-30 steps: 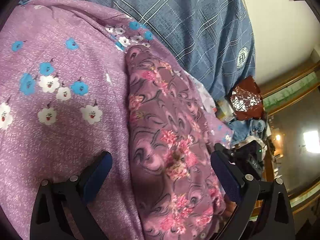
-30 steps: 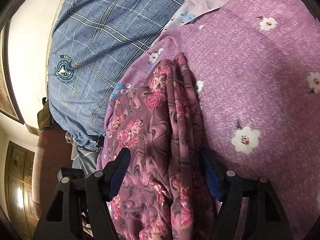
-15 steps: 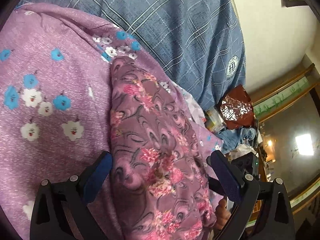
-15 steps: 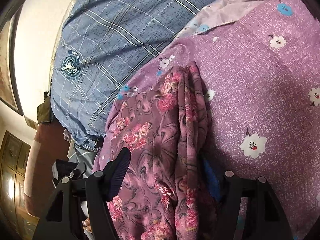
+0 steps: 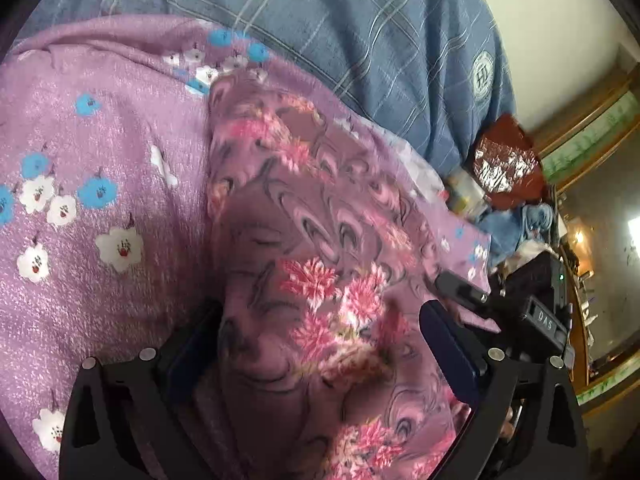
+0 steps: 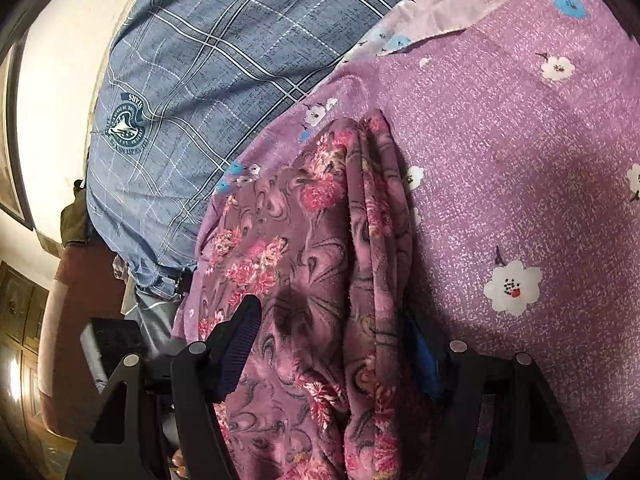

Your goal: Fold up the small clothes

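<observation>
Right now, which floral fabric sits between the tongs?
The dark mauve swirl-print garment with pink flowers, not the lighter purple sheet with white and blue blossoms beneath it.

The blue checked cloth (image 5: 360, 40) bears a round "HJ" badge (image 5: 483, 75); the right tool (image 5: 544, 320) reads "DAS".

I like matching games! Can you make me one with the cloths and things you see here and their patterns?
Things:
1. garment between the tongs
2. bedsheet
3. pillow
4. bag

Looks:
A. blue with pale checks
B. dark red and shiny
C. mauve swirls with pink flowers
D. purple with white and blue flowers

Pairs: 1-C, 2-D, 3-A, 4-B
</observation>
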A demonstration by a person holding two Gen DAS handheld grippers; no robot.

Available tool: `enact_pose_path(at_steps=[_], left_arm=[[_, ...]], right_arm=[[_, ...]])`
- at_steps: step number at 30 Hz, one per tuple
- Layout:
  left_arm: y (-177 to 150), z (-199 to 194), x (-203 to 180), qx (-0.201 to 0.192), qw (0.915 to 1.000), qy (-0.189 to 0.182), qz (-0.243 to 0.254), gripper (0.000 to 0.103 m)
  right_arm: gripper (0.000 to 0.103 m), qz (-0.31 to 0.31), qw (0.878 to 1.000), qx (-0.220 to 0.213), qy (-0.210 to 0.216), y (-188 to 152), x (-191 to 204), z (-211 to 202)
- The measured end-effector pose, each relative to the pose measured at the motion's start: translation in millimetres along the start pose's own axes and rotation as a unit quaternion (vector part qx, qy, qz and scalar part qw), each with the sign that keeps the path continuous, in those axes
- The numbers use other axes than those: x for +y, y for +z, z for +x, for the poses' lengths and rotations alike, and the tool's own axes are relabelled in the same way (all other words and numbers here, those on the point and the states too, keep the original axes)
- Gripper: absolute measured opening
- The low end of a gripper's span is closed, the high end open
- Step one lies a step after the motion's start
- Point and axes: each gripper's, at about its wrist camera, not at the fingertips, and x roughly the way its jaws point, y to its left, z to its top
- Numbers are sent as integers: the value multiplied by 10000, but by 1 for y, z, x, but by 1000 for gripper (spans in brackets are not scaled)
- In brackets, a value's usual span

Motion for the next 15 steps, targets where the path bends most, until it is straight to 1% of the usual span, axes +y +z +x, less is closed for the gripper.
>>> enact_pose_path(at_steps=[1,2,3,5,6,7,8,9,11,12,13,15], left_arm=[[1,-1,-1,46,9999,-66,-76,91],[2,-2,-1,45,9998,-144,-156,90],[2,-4,-1,-31,9996,-188,-189,87],[2,-7,-2,-88,9994,-244,-235,78],[2,-10,-3,-135,9993,-281,-208,72],[3,-11,-5,-195,9992,-331,-129,68],[2,-15,-10,-257,9990,-362,-6,68],[0,-18,-19,-347,9984,-380,219,67],[-5,-23,-36,-449,9960,-366,678,67],[-10,-23,-49,-476,9934,-274,1003,67],[-13,-22,-56,-465,9914,-171,1210,68],[-20,-15,-64,-392,9885,142,1452,73]], right_arm=[[69,-19,10000,-1,-16,-1,0,0],[69,-33,10000,-12,-27,-1,1,0],[69,-36,10000,-18,-30,-1,1,0],[61,-36,10000,-43,-61,-2,1,-1],[59,-30,9999,-76,-96,-2,0,-2],[55,-22,9999,-119,-97,-1,0,-4],[50,-31,9998,-172,-88,-1,1,-5],[48,-82,9996,-252,-94,-2,3,-8],[45,-393,9978,-503,-174,-4,14,-17],[44,-660,9954,-652,-237,-6,23,-22],[44,-925,9922,-782,-290,-9,32,-26],[45,-1298,9870,-870,-372,-14,44,-27]])
